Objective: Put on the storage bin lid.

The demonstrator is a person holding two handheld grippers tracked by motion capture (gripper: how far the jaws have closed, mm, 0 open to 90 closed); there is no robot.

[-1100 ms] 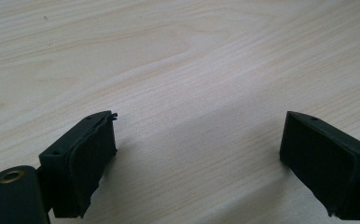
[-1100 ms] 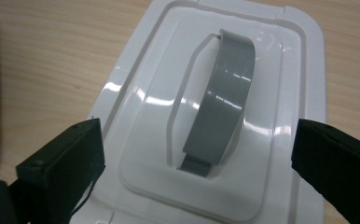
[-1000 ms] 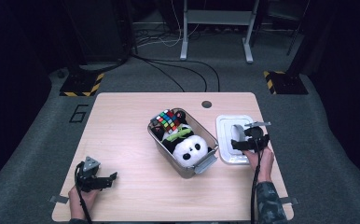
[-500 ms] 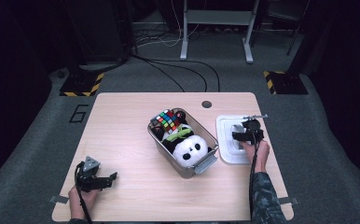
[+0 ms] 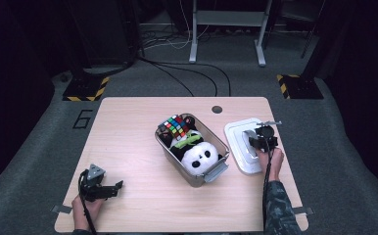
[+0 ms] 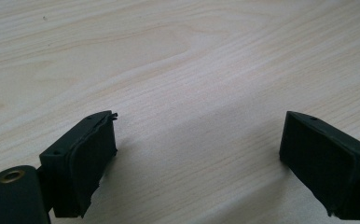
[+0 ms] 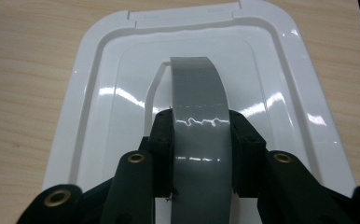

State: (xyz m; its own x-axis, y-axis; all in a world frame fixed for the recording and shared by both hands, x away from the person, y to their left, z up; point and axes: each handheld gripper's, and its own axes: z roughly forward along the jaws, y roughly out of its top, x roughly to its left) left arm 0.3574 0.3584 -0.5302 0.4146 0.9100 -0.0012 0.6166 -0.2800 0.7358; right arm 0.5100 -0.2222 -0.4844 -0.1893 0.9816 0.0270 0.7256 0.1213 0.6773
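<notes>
Table [image 5: 128,147] lid's [image 7: 99,116] handle [image 7: 199,93] half-hidden by right claw [image 7: 200,140].

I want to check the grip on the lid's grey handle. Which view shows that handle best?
The right gripper view: the grey handle runs up the middle of the white lid, with the right claw pressed against both its sides. The high view shows it small, mostly covered by that claw. The left gripper view looks at bare tabletop.

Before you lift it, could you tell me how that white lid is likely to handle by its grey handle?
The white lid looks like thin moulded plastic, so probably light and fairly stiff. Its glossy surface may be slippery, but the right gripper clamps the raised grey handle from both sides. Held at the middle, it should hang roughly level.
</notes>
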